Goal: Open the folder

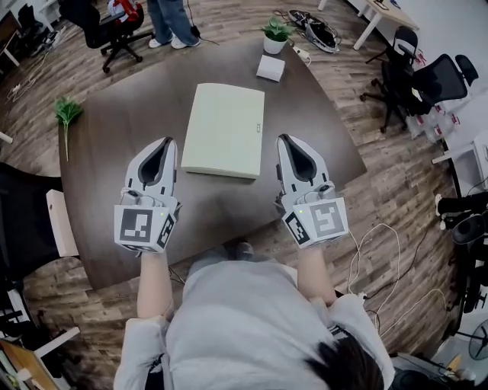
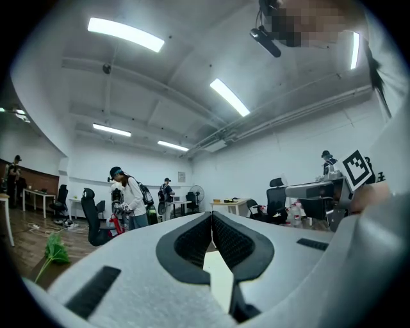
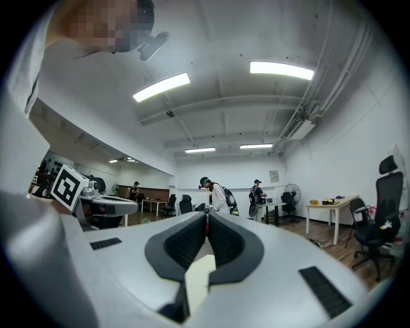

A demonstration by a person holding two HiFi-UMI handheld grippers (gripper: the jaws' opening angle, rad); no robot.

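A pale green folder (image 1: 224, 129) lies shut and flat in the middle of the dark brown table (image 1: 107, 164). My left gripper (image 1: 166, 142) hovers just off the folder's near left corner, and its jaws meet at the tips with nothing in them. My right gripper (image 1: 284, 140) sits off the near right corner, likewise shut and empty. In the left gripper view the left gripper (image 2: 211, 215) is closed at the tips, and a strip of the folder (image 2: 218, 277) shows below. The right gripper view shows the right gripper (image 3: 206, 215) the same way, over a strip of folder (image 3: 198, 277).
At the table's far edge stand a small potted plant (image 1: 276, 33) and a white box (image 1: 270, 68). A green sprig (image 1: 67, 113) lies at the far left edge. Office chairs (image 1: 412, 72) and floor cables (image 1: 381, 251) ring the table; a person (image 1: 171, 21) stands beyond.
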